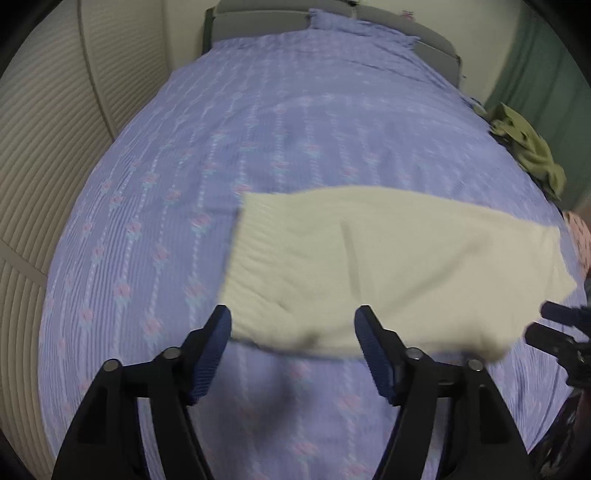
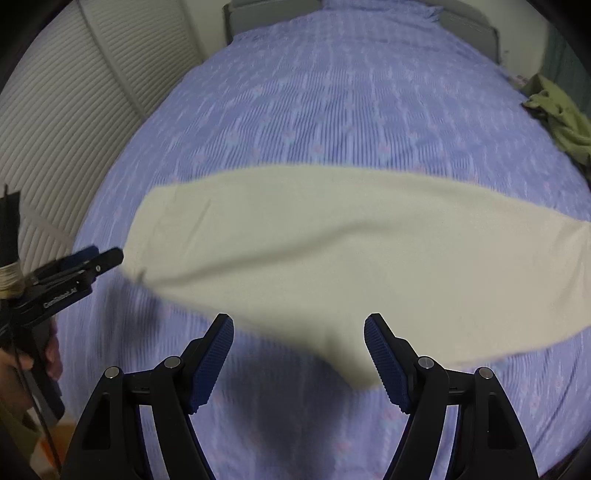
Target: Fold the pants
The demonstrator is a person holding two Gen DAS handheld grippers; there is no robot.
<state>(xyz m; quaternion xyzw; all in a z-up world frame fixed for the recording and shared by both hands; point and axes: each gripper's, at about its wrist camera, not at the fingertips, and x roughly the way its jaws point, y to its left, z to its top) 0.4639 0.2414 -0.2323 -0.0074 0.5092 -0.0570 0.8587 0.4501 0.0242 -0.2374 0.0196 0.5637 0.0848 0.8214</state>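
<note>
Cream knit pants (image 1: 388,266) lie folded lengthwise across a blue patterned bedspread (image 1: 258,147), ribbed waistband to the left. My left gripper (image 1: 293,317) is open just in front of their near edge, holding nothing. In the right wrist view the pants (image 2: 351,251) stretch across the bed, and my right gripper (image 2: 299,325) is open over their near edge, empty. The left gripper (image 2: 107,258) shows from the side at the pants' left end. The right gripper's tips (image 1: 554,321) show at the right edge of the left view.
A crumpled olive-green garment (image 1: 528,147) lies at the bed's right edge, also in the right view (image 2: 561,118). A ribbed white wall (image 1: 44,166) runs along the left. A grey headboard (image 1: 258,18) stands at the far end. A pink cloth (image 1: 581,236) peeks in at right.
</note>
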